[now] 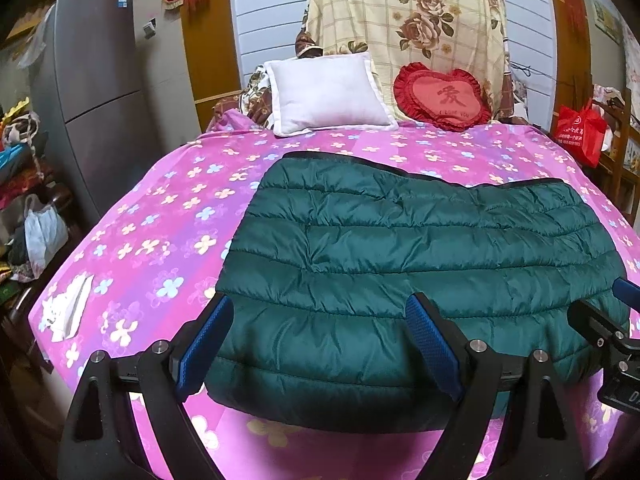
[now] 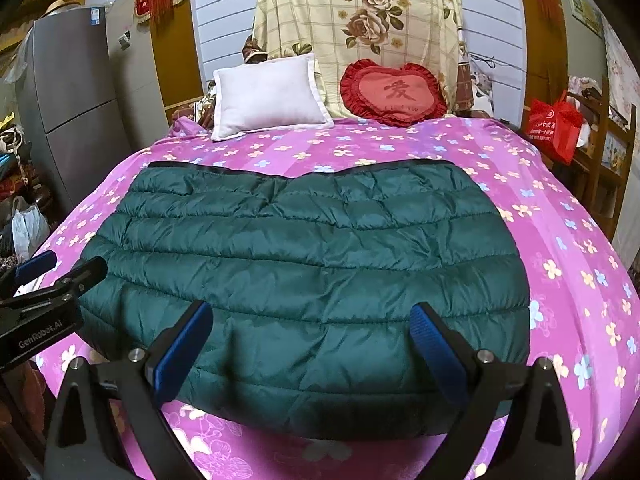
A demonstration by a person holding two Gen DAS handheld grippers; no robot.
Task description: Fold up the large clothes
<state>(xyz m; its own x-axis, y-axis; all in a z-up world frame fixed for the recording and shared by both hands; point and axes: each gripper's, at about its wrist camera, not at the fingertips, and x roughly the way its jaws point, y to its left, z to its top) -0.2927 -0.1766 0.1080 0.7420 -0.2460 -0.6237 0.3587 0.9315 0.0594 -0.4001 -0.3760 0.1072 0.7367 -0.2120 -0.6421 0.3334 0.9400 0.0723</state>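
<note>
The left hand-held gripper (image 1: 320, 336) has its blue-padded fingers (image 1: 430, 344) spread wide over the near-left part of the folded dark green quilted jacket (image 1: 400, 264), gripping nothing, and the right hand-held gripper (image 2: 316, 340) is spread just as wide over the near-right part, also empty. The jacket lies flat, in the middle of the bed's pink flowered sheet (image 1: 160, 220). Round it, from the left, are a grey fridge (image 1: 96, 92), a white pillow (image 1: 328, 92), a red heart-shaped cushion (image 1: 444, 96) and a red bag (image 1: 580, 128).
</note>
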